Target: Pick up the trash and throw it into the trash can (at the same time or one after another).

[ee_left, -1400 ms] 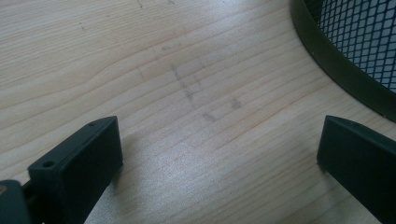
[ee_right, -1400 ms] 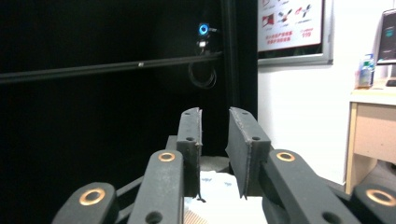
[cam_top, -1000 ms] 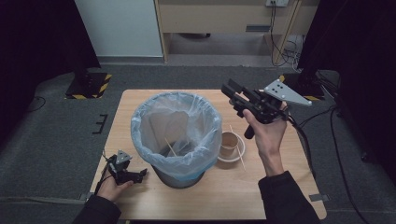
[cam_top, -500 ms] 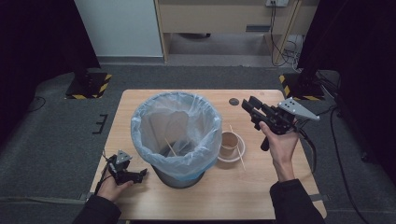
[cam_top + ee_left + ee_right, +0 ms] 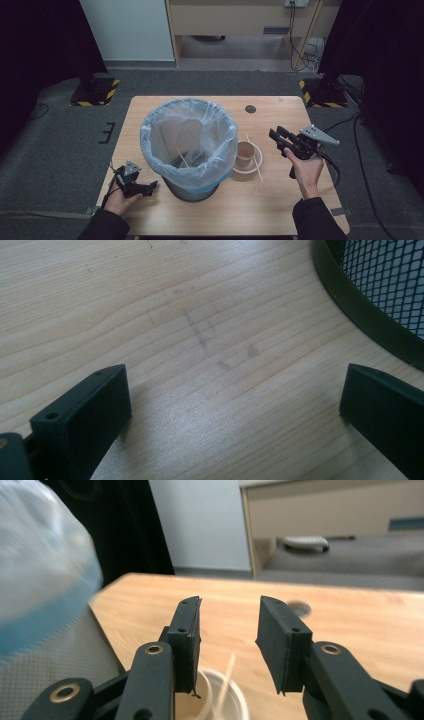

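The paper cup [image 5: 245, 154], standing on the table [image 5: 280, 210] just right of the bin [image 5: 189, 145], is found just left of the right gripper [image 5: 276, 136], whose empty jaws have just been opening, while the left gripper [image 5: 150, 186] is kept released beyond the bin.

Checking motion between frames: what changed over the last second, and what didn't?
The right gripper came away from beside the bin rim, toward the table's right edge and lower, level with the paper cup; its jaws have just been opening, with nothing between them. The left gripper, the lined bin, cup and sticks stayed put.
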The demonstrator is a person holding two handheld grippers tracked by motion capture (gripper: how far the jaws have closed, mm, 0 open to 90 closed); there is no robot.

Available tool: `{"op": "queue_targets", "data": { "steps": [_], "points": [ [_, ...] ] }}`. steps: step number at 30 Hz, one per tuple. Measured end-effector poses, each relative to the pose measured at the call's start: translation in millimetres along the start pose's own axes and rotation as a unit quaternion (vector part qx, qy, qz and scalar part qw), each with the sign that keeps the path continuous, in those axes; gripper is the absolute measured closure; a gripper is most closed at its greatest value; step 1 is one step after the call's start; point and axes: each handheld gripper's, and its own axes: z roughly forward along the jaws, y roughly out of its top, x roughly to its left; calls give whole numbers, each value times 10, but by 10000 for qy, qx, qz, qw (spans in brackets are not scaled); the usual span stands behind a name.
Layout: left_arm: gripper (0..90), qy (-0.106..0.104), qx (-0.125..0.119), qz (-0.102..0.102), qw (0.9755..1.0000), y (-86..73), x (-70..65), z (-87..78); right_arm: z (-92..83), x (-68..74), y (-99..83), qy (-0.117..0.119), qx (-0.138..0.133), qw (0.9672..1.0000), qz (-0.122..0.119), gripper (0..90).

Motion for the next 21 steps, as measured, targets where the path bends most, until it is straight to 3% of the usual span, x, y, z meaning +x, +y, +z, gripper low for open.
{"op": "queue_targets", "data": {
  "steps": [6, 12, 21],
  "points": [
    [0, -2, 2, -1, 10000, 0, 0, 0, 81, -87, -232, -163, 363, 9992, 70, 614],
    [0, -2, 3, 1, 10000, 0, 0, 0, 229, -35, -423, -114, 906, 9957, -131, 661],
    [0, -2, 2, -1, 10000, 0, 0, 0, 305, 58, -566, 4, 1260, 9917, -240, 682]
  ]
}}
